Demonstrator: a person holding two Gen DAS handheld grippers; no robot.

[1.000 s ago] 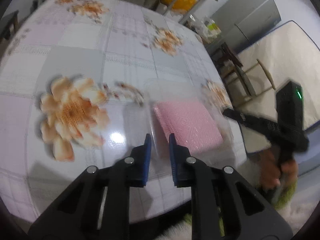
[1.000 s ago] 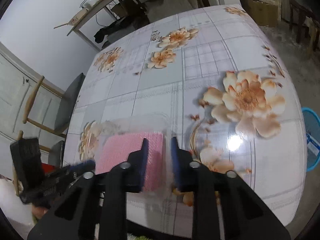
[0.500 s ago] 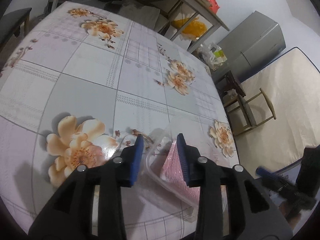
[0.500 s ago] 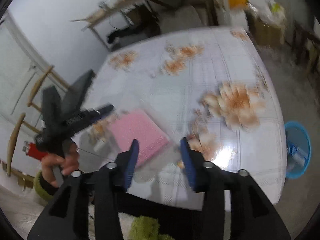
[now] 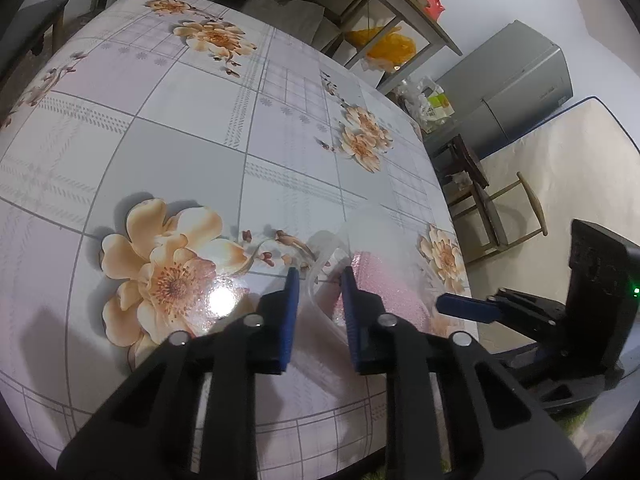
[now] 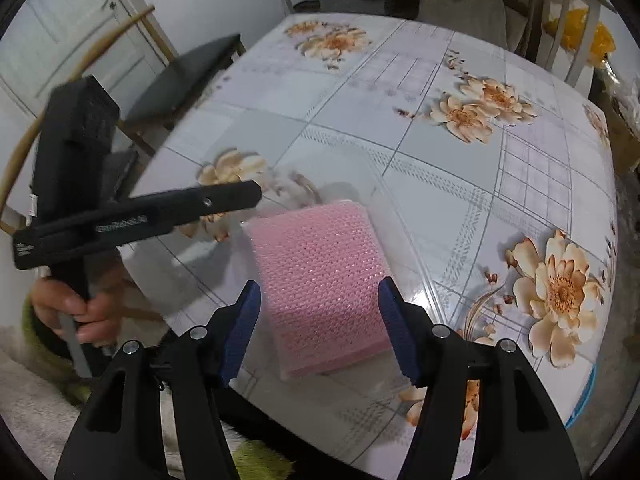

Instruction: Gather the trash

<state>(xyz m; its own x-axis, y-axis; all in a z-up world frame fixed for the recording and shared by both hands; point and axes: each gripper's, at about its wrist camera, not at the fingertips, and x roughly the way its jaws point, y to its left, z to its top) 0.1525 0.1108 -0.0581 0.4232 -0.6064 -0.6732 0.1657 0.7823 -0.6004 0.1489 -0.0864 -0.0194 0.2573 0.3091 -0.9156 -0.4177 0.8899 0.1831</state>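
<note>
— Well, what is hard to make out?

— Start big: the table [image 5: 200,152] runs past the frame in both views, its flowered cloth cut off at the near edge. A blue bin [image 6: 585,400] beside it shows only as a sliver of rim. The clear bag [image 5: 322,246] is nearly invisible against the cloth; I see only its folded edge. Inside it lies the pink packet [image 6: 320,272], flat on the table near the front edge.

— And the tools?

— The left gripper [image 5: 319,276] tilts down over the bag's corner. Its jaws have just been closing and now stand narrow, with the clear edge rising between the pads. A gap shows beside the plastic, so I don't see it pinched. The right gripper [image 6: 319,284] points steeply down above the packet. Its jaws have just been opening and stand wide, a finger [image 6: 244,320] at each side of the pink in view, gripping nothing.

— Any hands?

— One hand [image 6: 76,312], wrapped round the left gripper's handle at the table's edge; the other is out of sight.

— Counts?

— One table, one bag, one packet, two grippers, one hand.
</note>
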